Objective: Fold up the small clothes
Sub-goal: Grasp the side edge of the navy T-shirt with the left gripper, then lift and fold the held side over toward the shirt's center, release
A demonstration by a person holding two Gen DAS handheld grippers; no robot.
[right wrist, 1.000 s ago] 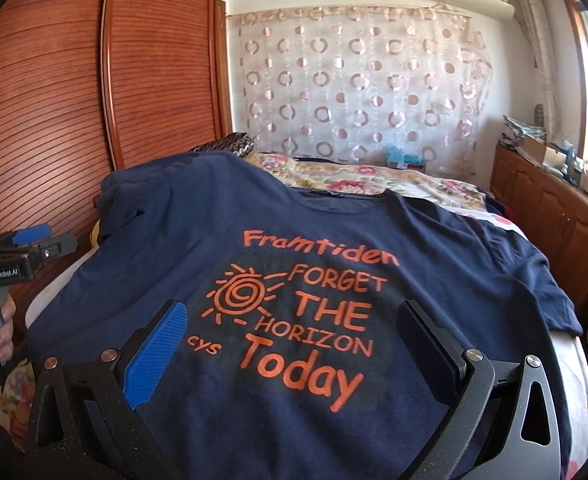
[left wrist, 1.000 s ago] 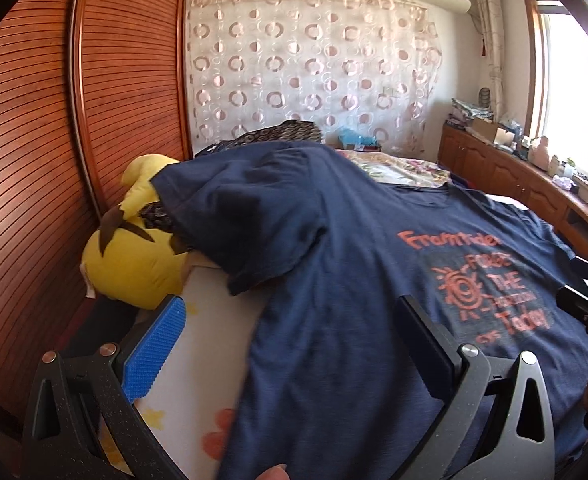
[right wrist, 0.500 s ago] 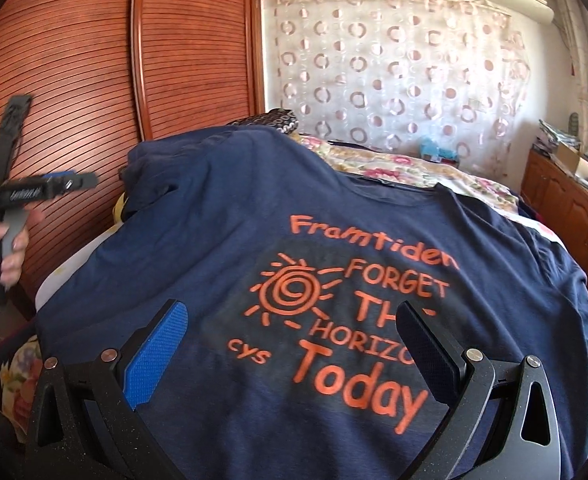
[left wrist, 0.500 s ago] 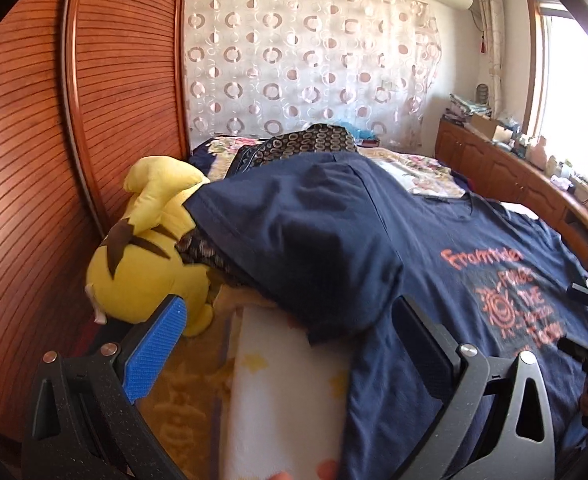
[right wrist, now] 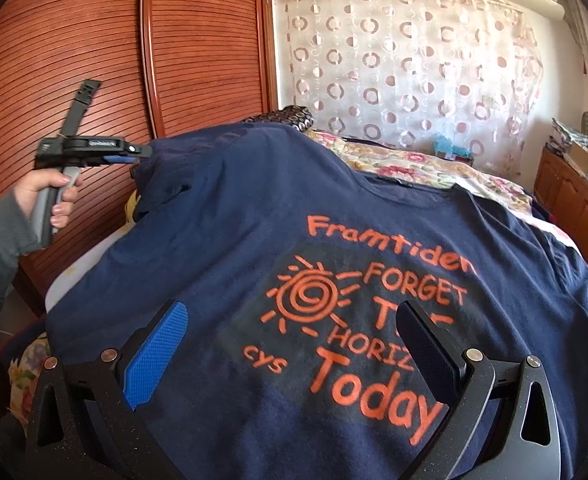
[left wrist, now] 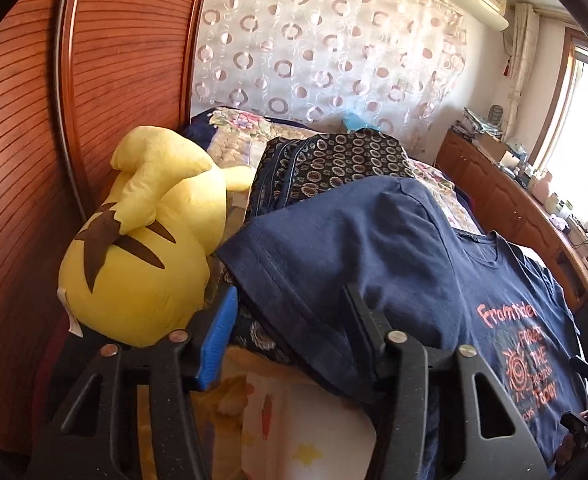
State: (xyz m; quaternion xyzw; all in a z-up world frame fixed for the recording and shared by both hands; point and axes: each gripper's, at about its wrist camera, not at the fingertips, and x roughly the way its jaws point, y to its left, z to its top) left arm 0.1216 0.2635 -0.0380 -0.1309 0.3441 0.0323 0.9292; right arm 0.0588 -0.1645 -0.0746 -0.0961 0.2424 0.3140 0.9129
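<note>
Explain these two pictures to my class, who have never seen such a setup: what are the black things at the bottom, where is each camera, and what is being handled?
There is no robot. A person holds tongs in each hand, each with a camera looking along its two fingers. One picture looks out from the left tongs, the other from the right tongs. A navy T-shirt lies spread on the bed, beside a yellow plush toy. The left tongs have just been closing around its sleeve, not yet pinching. The right tongs hover open, holding nothing.
</note>
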